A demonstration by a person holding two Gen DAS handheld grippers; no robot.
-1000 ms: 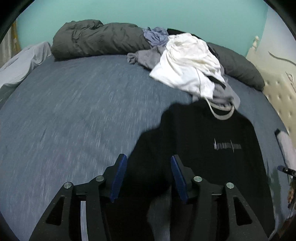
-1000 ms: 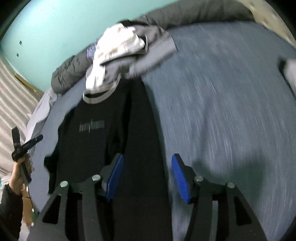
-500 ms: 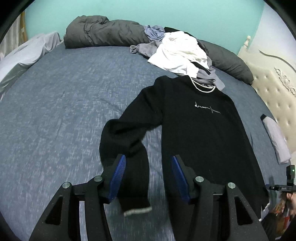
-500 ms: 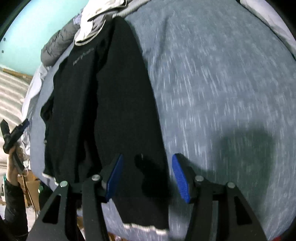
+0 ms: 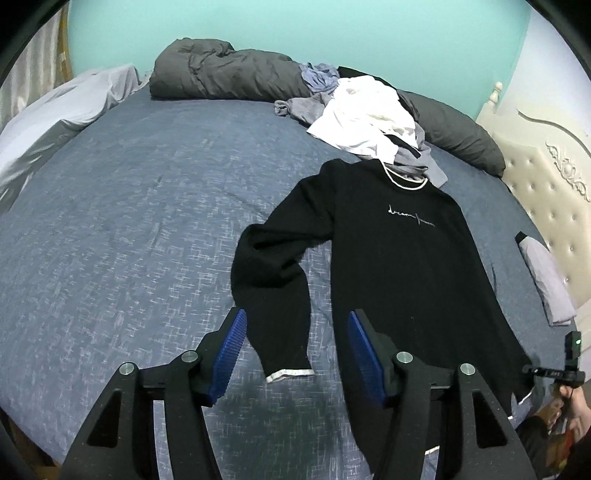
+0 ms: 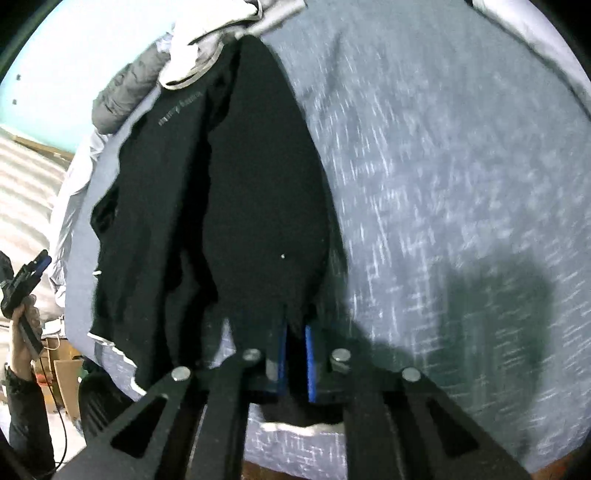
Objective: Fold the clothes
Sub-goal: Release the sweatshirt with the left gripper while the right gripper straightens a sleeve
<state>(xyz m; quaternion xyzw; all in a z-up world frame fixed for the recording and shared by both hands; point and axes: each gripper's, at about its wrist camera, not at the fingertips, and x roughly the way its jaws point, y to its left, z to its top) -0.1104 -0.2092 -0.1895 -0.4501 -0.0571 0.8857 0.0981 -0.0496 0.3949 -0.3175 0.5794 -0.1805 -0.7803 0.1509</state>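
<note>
On a blue-grey bed (image 5: 110, 229), a black sweatshirt (image 5: 402, 258) lies flat, chest up, as two hand-held tongs work at its near end. The left gripper (image 5: 293, 345) hangs above the bedspread with its blue pads (image 5: 229, 347) apart, having just widened a little; nothing is pressed between them, though the white cuff (image 5: 290, 373) of the left sleeve (image 5: 273, 280) shows in the gap. That sleeve bends at the elbow and runs back toward the near edge of the bed, apart from the body of the garment. The right gripper (image 6: 294, 363) has just closed and now pinches the black fabric of the right sleeve (image 6: 266, 206) near its own white cuff (image 6: 299, 428), close to the mattress edge. In the right wrist view a person's hand (image 6: 22, 325) holding the other tool shows at the far left, off the bed. Left of the sweatshirt the bedspread is broad and bare; to its right a narrow strip remains before a folded grey cloth (image 5: 546, 280) and the padded headboard (image 5: 550, 206). Just beyond the white-trimmed collar (image 5: 404, 181), a pile of white and grey clothes (image 5: 365, 114) touches the neckline. Farthest off, a dark grey duvet (image 5: 229, 74) lies rolled against the turquoise wall (image 5: 295, 29).
</note>
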